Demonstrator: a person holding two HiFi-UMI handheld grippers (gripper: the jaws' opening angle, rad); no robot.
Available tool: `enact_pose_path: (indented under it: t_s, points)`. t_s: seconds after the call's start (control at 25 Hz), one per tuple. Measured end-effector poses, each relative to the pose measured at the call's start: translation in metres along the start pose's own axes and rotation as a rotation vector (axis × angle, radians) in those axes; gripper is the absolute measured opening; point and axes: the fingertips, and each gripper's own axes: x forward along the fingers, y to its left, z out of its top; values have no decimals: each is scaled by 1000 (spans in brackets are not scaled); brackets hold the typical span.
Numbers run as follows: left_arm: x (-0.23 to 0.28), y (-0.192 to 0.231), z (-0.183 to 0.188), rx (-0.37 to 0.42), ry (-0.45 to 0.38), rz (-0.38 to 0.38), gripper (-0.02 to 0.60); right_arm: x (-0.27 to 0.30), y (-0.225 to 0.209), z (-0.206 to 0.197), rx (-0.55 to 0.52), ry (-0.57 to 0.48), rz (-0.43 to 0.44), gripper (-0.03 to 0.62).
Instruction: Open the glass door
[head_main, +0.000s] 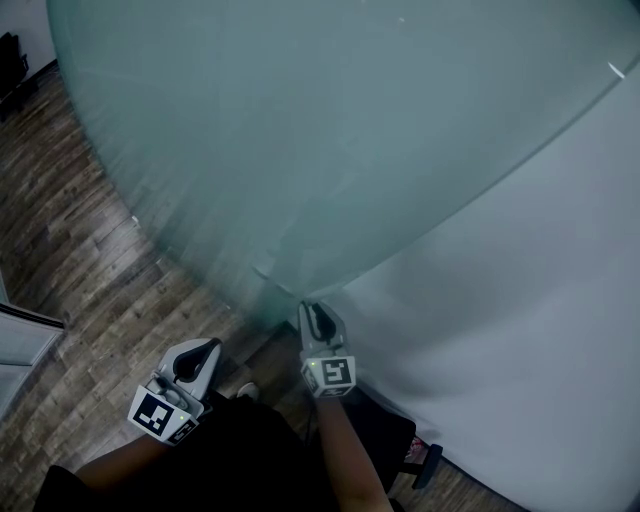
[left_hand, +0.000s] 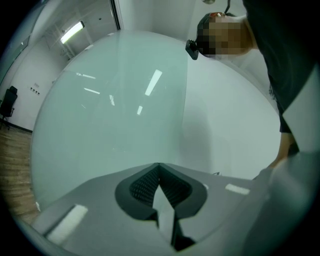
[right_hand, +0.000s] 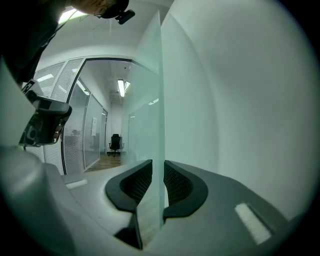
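Note:
The frosted glass door (head_main: 300, 130) fills the top of the head view and stands ajar from the white wall (head_main: 520, 300). My right gripper (head_main: 312, 308) is at the door's free edge. In the right gripper view that edge (right_hand: 161, 100) runs straight up between the two dark pads (right_hand: 177, 182), which close on it from both sides. My left gripper (head_main: 205, 350) hangs lower left, short of the glass. In the left gripper view it (left_hand: 159, 167) is shut on nothing, its tips meeting, facing the door's face (left_hand: 125, 100).
Wood floor (head_main: 70, 230) lies to the left of the door. Past the door edge runs a corridor with glass partitions (right_hand: 75, 125) and an office chair (right_hand: 115, 142) at the far end. The white wall (right_hand: 235, 110) is close on the right.

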Motion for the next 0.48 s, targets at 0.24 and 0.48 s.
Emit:
enact_pose_path:
  t_s: [0.24, 0.48]
  points:
    - [9, -5, 5, 9, -10, -12, 0, 1, 2, -2, -25, 19, 16, 75]
    - [11, -12, 2, 5, 1, -19, 0, 3, -1, -2, 14, 28, 17, 81]
